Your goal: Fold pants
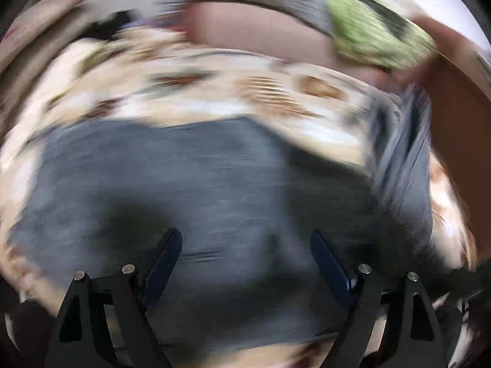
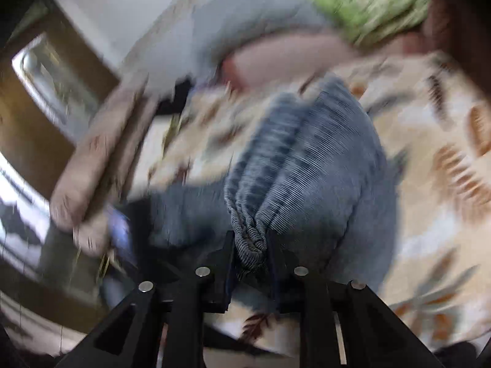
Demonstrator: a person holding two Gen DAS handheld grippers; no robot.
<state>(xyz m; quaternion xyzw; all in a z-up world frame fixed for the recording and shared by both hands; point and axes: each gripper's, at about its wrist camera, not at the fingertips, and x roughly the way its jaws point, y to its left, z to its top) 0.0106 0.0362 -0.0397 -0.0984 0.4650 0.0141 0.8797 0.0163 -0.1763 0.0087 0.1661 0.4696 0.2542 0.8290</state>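
The grey-blue ribbed pants (image 1: pixel 190 184) lie spread on a leaf-patterned bedspread (image 1: pixel 214 79). Both views are motion-blurred. My left gripper (image 1: pixel 245 239) is open and empty, hovering just above the flat part of the pants. My right gripper (image 2: pixel 251 245) is shut on a bunched edge of the pants (image 2: pixel 307 159), which rise in a raised fold from the jaws. The right arm's lifted stretch of pants shows at the right in the left wrist view (image 1: pixel 405 153).
A pink pillow (image 1: pixel 260 30) and a green patterned cushion (image 1: pixel 374 30) lie at the far side of the bed. A person's arm (image 2: pixel 98 165) reaches in at the left of the right wrist view. A wooden cabinet (image 2: pixel 27 116) stands beyond it.
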